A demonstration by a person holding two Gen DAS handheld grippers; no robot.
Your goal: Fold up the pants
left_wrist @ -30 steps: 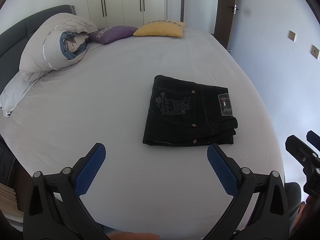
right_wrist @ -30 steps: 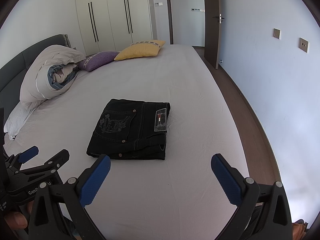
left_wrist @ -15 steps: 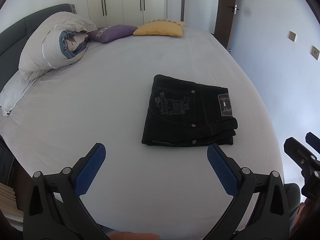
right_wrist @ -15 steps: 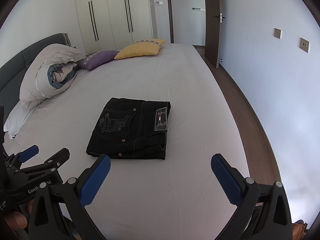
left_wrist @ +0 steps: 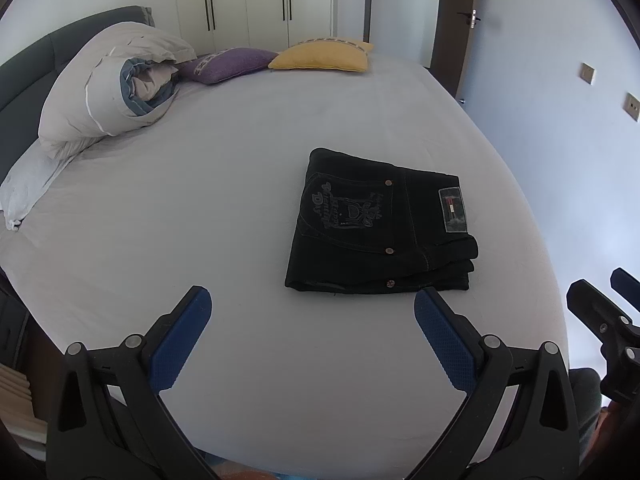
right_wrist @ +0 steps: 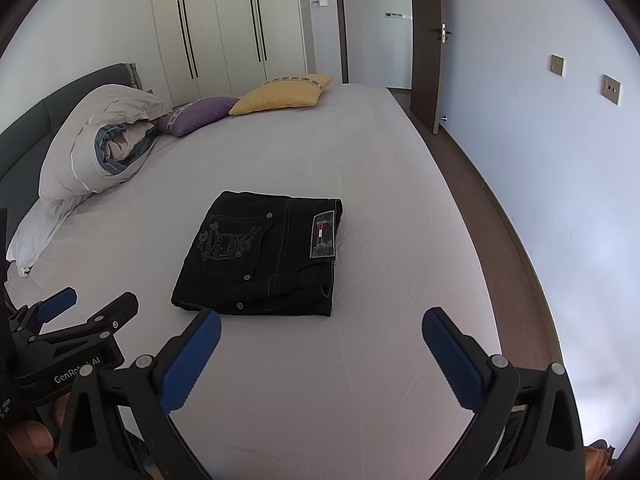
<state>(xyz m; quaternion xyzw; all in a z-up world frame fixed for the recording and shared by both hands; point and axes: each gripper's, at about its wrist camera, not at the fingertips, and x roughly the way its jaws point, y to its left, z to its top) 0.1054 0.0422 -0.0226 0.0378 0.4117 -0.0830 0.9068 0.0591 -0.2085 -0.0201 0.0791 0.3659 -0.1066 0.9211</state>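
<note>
Black pants (left_wrist: pixel 380 224) (right_wrist: pixel 264 256) lie folded into a compact stack on the white bed (left_wrist: pixel 240 184) (right_wrist: pixel 392 216), back pocket and waist label facing up. My left gripper (left_wrist: pixel 312 304) hovers open just short of the stack's near edge, nothing between its blue pads. My right gripper (right_wrist: pixel 320 320) is open too, near the stack's front edge, holding nothing. In the right wrist view the left gripper (right_wrist: pixel 92 300) shows at lower left. In the left wrist view the right gripper (left_wrist: pixel 600 292) shows at the right edge.
A rolled duvet and pillows (left_wrist: pixel 108 92) (right_wrist: pixel 100 140) lie at the headboard on the left, with a purple cushion (left_wrist: pixel 228 64) and a yellow cushion (left_wrist: pixel 324 56) behind. Wardrobe doors stand at the back. A strip of floor (right_wrist: pixel 480 208) and a wall run along the bed's right side.
Both grippers have stayed open and drifted only slightly. The folded pants have not moved.
</note>
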